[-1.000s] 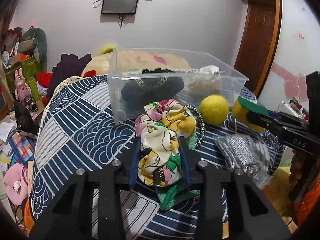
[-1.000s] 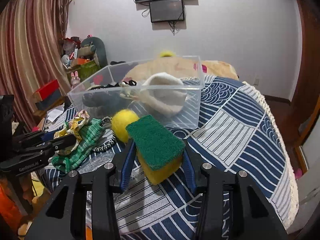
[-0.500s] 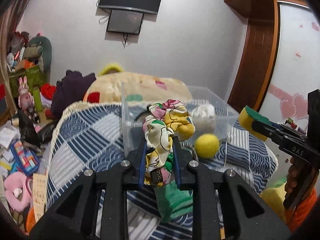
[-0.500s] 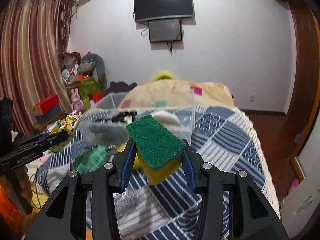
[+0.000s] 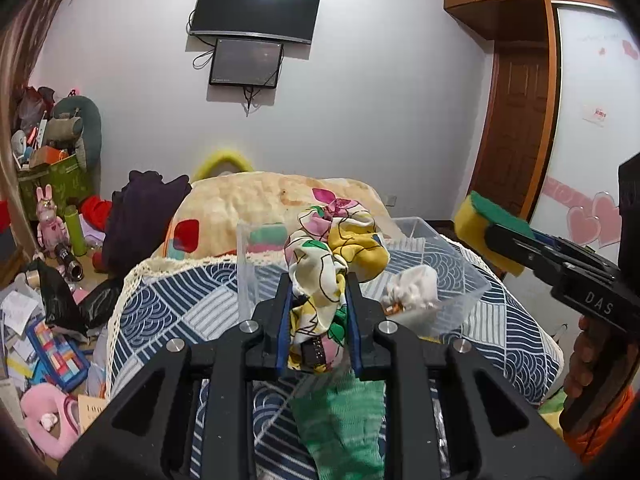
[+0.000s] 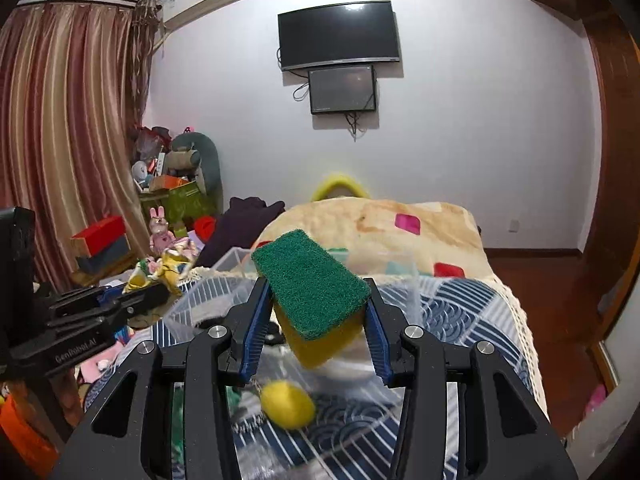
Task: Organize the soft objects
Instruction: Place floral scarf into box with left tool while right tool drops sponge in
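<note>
- floral cloth [image 5: 320,280]: bunched, limp, light; pinched mid-bundle between the pads of the left gripper [image 5: 318,332], held above the near wall of the clear bin [image 5: 460,280]; loose folds may slip, so grip the thick knot
- sponge [image 6: 316,300]: light, springy; right gripper [image 6: 314,332] squeezes its yellow sides, green scour face up, over the bin
- yellow ball [image 6: 288,404] and green cloth [image 5: 340,420] lie on the patterned bedspread [image 5: 168,320], near side of the bin

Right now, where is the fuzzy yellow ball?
In the right wrist view the yellow ball lies low on the patterned cloth, below the held sponge, beside the clear bin.
</note>
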A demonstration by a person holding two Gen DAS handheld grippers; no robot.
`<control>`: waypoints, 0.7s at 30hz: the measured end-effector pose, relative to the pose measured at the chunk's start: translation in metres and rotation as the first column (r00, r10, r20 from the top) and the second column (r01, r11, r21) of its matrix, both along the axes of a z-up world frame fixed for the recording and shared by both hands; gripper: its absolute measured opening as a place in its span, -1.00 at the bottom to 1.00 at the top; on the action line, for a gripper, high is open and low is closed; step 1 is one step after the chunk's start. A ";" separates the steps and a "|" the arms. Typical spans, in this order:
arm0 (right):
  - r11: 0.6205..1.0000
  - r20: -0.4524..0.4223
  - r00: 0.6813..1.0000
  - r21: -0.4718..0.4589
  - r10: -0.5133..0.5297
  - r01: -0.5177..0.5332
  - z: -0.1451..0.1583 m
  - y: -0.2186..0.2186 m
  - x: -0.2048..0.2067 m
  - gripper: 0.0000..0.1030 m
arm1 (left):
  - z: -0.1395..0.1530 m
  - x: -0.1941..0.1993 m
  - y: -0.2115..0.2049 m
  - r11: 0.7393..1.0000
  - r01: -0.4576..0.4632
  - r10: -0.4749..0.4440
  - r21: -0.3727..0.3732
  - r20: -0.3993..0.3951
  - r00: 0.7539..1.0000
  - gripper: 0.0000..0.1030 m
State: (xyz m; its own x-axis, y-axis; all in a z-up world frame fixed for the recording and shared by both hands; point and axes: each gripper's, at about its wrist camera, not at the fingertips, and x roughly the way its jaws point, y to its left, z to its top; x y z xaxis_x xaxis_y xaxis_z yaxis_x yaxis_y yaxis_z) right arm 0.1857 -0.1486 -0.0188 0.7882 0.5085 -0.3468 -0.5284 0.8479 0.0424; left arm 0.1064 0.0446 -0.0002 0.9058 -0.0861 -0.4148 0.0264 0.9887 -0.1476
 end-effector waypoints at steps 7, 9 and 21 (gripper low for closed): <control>0.998 -0.020 1.000 -0.051 0.019 -0.020 -0.006 0.026 0.015 -0.21 | -0.002 0.027 -0.002 1.000 -0.001 0.001 0.011 -0.038 0.999 -0.56; 0.997 -0.051 0.998 -0.069 0.023 -0.027 -0.013 0.033 0.023 -0.21 | -0.006 0.036 -0.002 1.000 -0.003 0.003 0.012 -0.059 0.998 -0.56; 0.984 -0.188 0.982 -0.167 0.021 -0.054 -0.048 0.051 0.055 -0.20 | -0.040 0.083 0.004 0.999 -0.029 0.031 0.013 -0.176 0.984 -0.56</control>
State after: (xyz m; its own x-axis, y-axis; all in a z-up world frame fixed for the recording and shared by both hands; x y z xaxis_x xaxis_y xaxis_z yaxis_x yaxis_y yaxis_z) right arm 0.2407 -0.0975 -0.0665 0.6835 0.4570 -0.5692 -0.5566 0.8308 -0.0013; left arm 0.1890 0.0487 -0.0398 0.8204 -0.0551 -0.5692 -0.0288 0.9901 -0.1372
